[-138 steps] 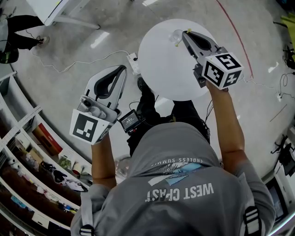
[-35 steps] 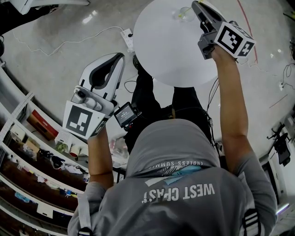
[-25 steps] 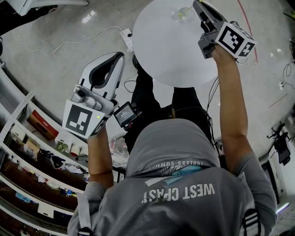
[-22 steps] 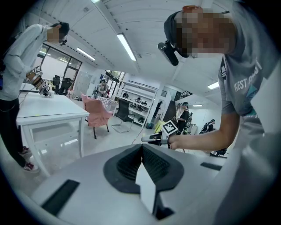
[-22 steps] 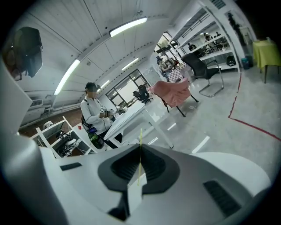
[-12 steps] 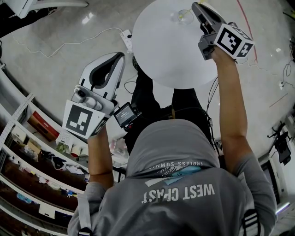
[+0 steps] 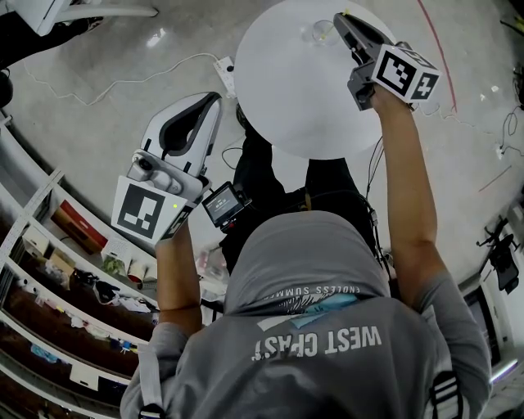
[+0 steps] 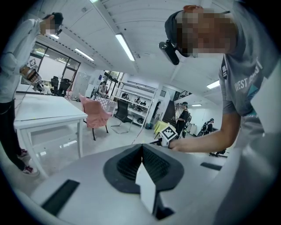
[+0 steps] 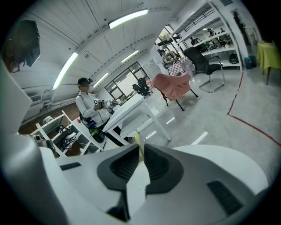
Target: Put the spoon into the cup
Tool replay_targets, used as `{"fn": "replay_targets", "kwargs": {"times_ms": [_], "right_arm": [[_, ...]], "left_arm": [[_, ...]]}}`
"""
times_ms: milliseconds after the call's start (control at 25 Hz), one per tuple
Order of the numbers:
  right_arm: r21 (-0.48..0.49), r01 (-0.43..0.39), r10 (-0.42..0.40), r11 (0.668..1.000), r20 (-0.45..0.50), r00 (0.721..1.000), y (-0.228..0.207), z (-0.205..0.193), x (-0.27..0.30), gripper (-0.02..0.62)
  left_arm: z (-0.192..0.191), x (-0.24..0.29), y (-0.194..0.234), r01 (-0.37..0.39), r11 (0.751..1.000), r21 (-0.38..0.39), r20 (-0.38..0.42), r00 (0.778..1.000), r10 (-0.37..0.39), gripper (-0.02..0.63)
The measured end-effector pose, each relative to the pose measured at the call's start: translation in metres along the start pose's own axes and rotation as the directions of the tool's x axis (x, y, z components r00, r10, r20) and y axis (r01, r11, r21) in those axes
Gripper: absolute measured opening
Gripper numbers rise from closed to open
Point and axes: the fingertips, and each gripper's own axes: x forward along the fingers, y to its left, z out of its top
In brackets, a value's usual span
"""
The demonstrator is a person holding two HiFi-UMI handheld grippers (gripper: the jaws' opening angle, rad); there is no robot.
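1. The round white table [image 7: 295, 98] lay far from me, carrying only the clear cup [image 7: 318, 32] near its far right edge.
2. My left gripper [image 7: 211, 102] hung off the table's near left side, over the floor. Its fingers [image 8: 125, 163] were clenched on nothing, and it sat where it had a second before.
3. My right gripper [image 7: 340, 18] had edged slightly left in the last half second, its tip just right of the cup. Its fingers were still grasping the thin yellow spoon [image 9: 138, 143].
4. The cup stood upright; I could not tell whether anything reached into it.
5. The spoon poked out past the fingers. I judged the change a small alignment only: lowering and release still remained.
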Motion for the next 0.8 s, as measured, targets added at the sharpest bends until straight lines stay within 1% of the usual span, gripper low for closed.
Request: {"fn": "replay_targets", "kwargs": {"times_ms": [320,480,800], "right_arm": [[0.012,-0.012,0.013,1.000,-0.028,1.000,0.000,-0.011,-0.001,0.021],[0.006,-0.017,0.018,1.000,-0.043,0.999,0.001,-0.019,0.000,0.023],[-0.005,-0.002,0.002,1.000,-0.045,0.999,-0.004,-0.019,-0.004,0.023]], "left_arm": [[0.009,-0.001,-0.005,0.002,1.000,0.010,0.004,1.000,-0.002,0.006],[0.007,-0.004,-0.005,0.005,1.000,0.024,0.006,1.000,-0.006,0.006],[0.005,-0.005,-0.008,0.001,1.000,0.012,0.001,1.000,-0.001,0.006]]}}
